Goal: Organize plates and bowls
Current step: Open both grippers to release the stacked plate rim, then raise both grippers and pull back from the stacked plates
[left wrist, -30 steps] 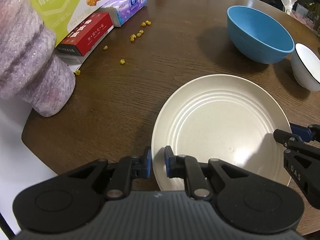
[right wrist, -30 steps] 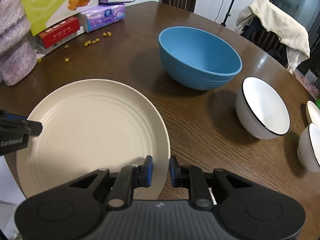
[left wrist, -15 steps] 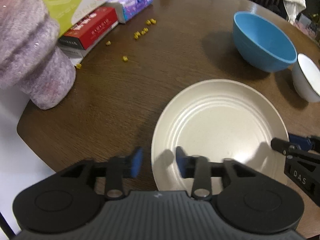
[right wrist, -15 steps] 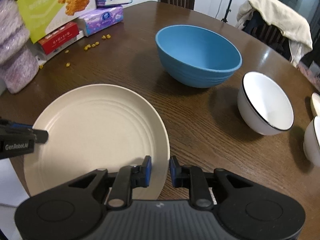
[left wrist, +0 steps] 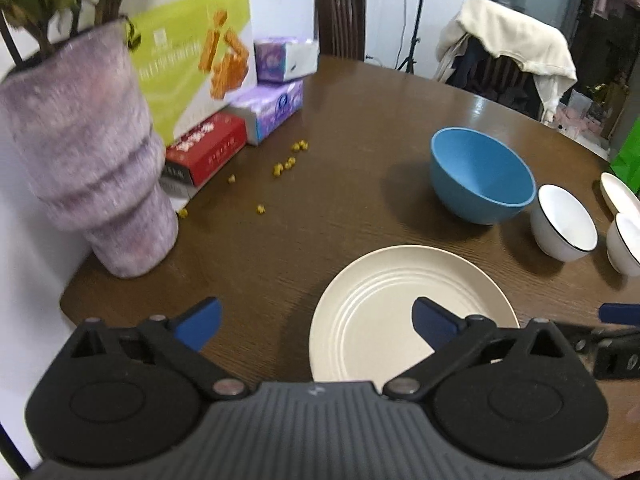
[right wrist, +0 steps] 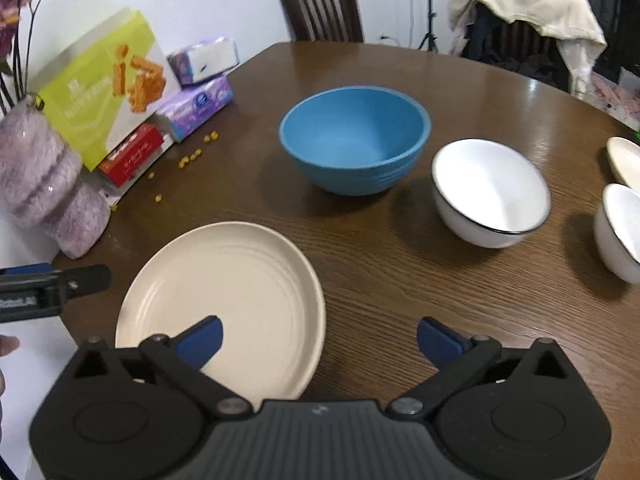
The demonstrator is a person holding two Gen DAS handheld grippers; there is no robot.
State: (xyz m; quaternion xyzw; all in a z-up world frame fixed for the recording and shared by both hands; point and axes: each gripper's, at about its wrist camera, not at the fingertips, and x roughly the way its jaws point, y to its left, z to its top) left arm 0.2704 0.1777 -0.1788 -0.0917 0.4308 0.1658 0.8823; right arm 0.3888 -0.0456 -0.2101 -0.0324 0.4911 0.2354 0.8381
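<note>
Dark wooden table (right wrist: 380, 264) bears the dishes: cream plate (right wrist: 224, 296) lies flat at seven o'clock, set down. Left claw (left wrist: 316, 322) and right claw (right wrist: 318, 338) are both opening, nothing between them. Blue bowl (right wrist: 354, 140) at twelve, white bowl (right wrist: 490, 192) at two — probably next for stacking.
</note>
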